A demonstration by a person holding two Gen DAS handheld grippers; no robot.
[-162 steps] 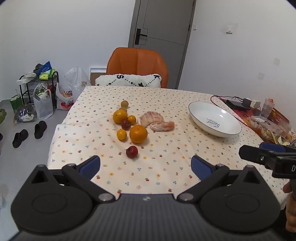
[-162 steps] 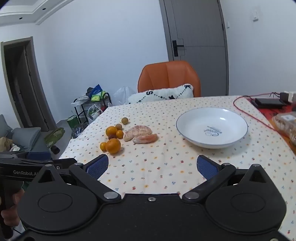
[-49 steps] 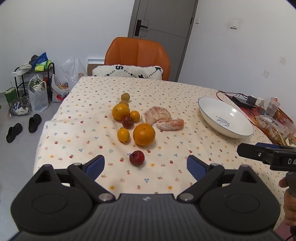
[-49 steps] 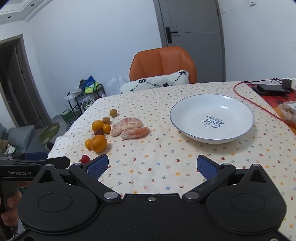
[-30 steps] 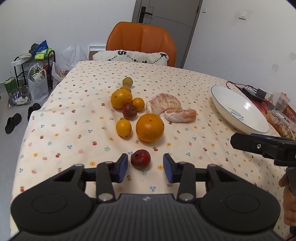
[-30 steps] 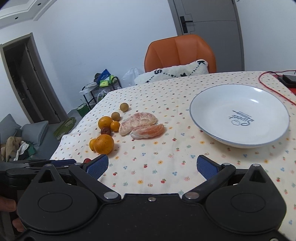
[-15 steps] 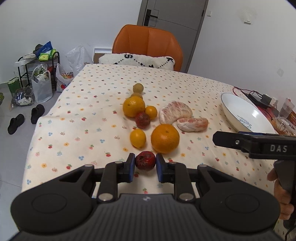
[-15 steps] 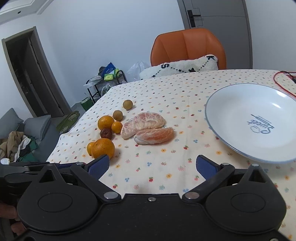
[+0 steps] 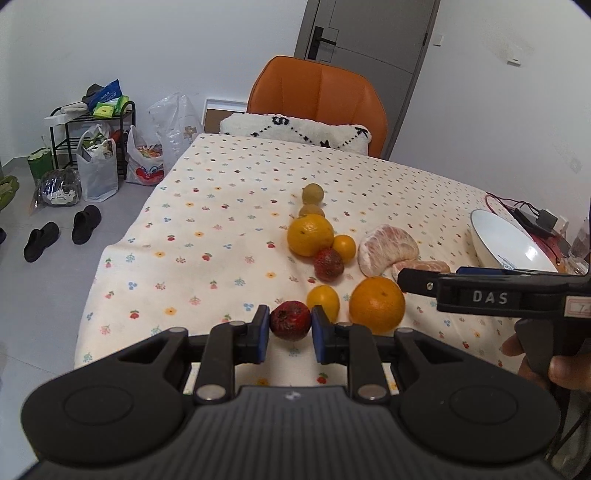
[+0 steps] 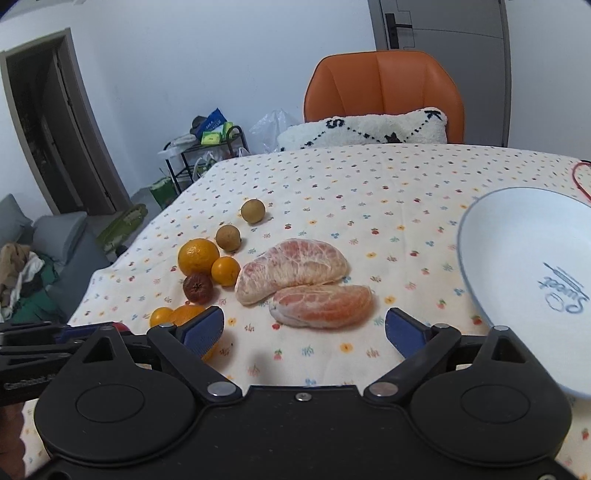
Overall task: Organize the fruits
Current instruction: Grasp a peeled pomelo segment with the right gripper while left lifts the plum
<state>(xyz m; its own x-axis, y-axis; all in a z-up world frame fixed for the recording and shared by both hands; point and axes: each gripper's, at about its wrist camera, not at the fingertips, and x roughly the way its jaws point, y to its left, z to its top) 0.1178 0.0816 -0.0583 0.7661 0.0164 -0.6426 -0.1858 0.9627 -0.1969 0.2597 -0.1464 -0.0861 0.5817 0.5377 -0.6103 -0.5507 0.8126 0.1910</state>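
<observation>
The left tool is closed tight on a small dark red fruit, its blue pads pressing both sides, just in front of the large orange on the desk. The right tool stands wide, its jaws having just been closing a little, nothing gripped; the peeled pomelo segment lies just beyond its tips, left of the white bowl.

Orange chair at the far end of the table, white patterned cushion against its seat, grey door behind it, black rack, plastic bags and dark slippers left of it
</observation>
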